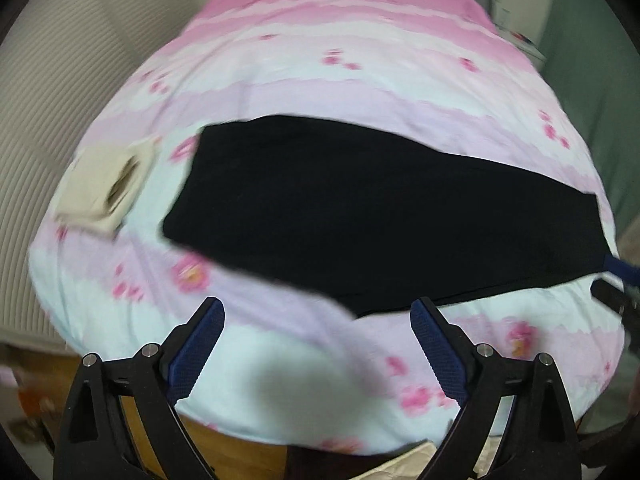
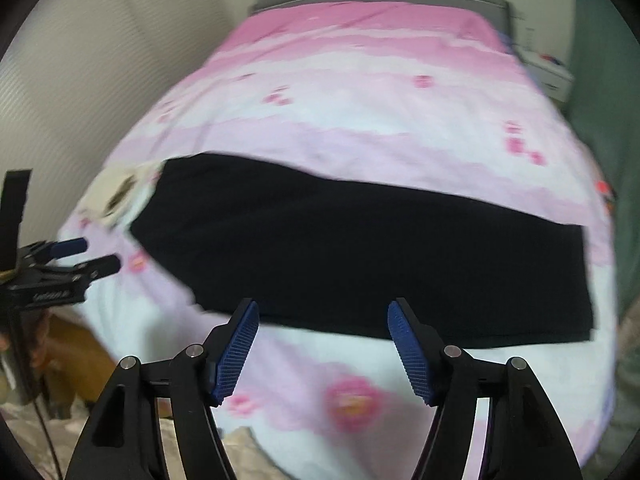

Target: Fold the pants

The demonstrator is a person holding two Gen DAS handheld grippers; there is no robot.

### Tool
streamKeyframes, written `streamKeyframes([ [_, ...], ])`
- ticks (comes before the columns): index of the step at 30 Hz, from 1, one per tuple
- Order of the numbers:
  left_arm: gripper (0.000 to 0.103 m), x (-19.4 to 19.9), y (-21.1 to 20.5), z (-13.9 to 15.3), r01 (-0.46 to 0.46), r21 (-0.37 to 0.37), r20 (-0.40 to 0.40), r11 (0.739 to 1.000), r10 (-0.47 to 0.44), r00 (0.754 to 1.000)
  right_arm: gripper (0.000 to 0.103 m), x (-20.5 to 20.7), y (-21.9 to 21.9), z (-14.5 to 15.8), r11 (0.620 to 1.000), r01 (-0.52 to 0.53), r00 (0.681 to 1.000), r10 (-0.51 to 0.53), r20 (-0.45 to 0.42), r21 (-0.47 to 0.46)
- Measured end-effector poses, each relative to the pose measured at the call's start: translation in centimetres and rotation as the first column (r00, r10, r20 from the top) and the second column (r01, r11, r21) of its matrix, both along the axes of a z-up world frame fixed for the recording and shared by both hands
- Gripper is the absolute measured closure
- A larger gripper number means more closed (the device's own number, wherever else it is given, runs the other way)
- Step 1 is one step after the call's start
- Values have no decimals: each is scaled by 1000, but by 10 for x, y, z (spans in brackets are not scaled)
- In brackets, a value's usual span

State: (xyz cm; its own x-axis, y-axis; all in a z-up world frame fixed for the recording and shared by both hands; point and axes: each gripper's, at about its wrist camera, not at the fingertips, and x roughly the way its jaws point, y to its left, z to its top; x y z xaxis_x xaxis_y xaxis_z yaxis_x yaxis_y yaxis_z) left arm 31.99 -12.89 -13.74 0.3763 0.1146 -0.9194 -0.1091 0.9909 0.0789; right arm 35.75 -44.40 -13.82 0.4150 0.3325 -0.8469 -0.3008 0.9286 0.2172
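Left wrist view: the left gripper [image 1: 316, 320] is hanging over the bedspread [image 1: 320, 60] with jaws spread wide, nothing between them. The black pants [image 1: 380, 216] are lying flat just beyond the fingertips, a beige cloth [image 1: 102, 188] beside their left end.

Right wrist view: the right gripper [image 2: 323, 320] is hovering with jaws parted and empty, the pants [image 2: 360, 252] lying just past them.
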Motion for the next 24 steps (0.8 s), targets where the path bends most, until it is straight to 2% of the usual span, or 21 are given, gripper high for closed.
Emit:
streamKeyframes([
  [2,8,-14,29,-2,-44,-8,-3,999,44,999,36,-9,28,-7,998,-52,999,52,-7,23],
  [6,5,-35,88,-14,-115,2,-8,993,115,993,36,-21,81,-26,992,-93,993,98,-60,82],
  [10,5,-40,142,-35,-128,-25,-35,991,127,991,36,-30,133,-47,992,-101,988,108,-109,71],
  [16,5,-16,217,-70,-92,-125,-25,988,90,996,36,-44,193,-78,999,29,984,-32,-178,-20],
  [19,5,2,237,-88,-58,-186,0,981,59,998,36,-45,212,-92,993,105,976,-113,-189,-52],
  [24,5,41,255,-133,-38,-309,-2,950,39,999,36,-40,237,-108,976,201,962,-214,-167,-88],
])
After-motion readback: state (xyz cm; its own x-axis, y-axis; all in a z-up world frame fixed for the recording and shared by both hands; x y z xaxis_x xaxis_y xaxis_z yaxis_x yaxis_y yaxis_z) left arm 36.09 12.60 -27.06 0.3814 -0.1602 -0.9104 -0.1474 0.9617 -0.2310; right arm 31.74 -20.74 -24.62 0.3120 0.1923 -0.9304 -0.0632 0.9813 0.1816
